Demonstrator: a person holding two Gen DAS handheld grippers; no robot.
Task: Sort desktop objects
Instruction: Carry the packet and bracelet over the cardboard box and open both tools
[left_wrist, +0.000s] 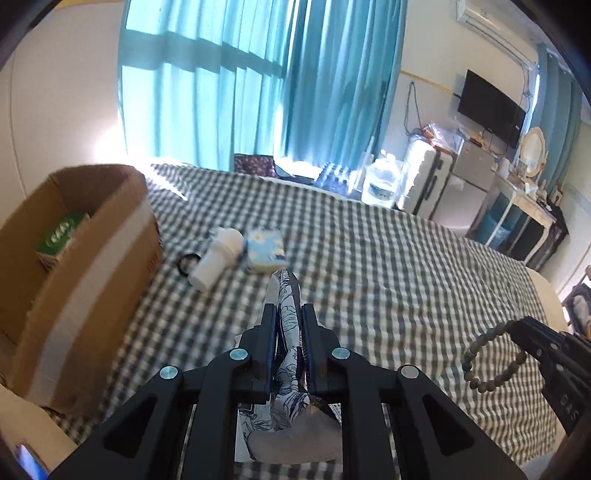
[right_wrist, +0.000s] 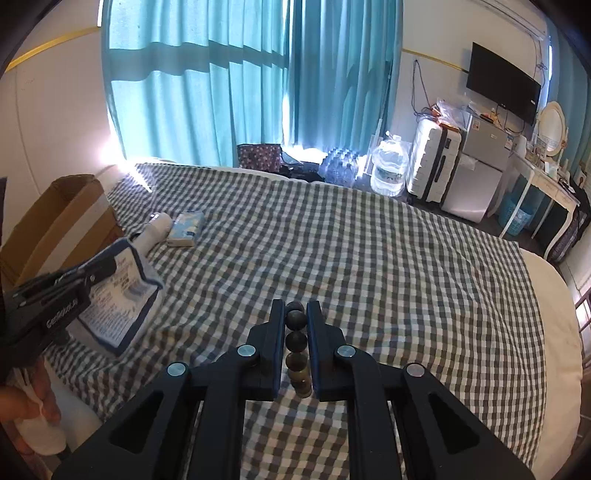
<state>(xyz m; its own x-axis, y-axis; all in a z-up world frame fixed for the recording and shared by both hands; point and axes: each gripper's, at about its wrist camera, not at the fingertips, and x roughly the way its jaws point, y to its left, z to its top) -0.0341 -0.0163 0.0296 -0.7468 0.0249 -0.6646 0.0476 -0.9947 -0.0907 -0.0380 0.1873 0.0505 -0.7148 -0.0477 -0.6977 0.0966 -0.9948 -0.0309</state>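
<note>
Two things are held above the checked bed: our left gripper (left_wrist: 289, 317) is clamped on a soft printed pouch (left_wrist: 290, 332) (floppy, light), our right gripper (right_wrist: 296, 314) on a bead bracelet (right_wrist: 296, 343), near the cardboard box (left_wrist: 74, 266).

- One cardboard box (left_wrist: 79, 266), holding one green carton (left_wrist: 61, 240)
- One white bottle (left_wrist: 216, 260)
- One tissue pack (left_wrist: 266, 249)
- One bead bracelet (left_wrist: 491, 360)
- One printed pouch (right_wrist: 120, 295)
- One black ring (left_wrist: 187, 263)
</note>
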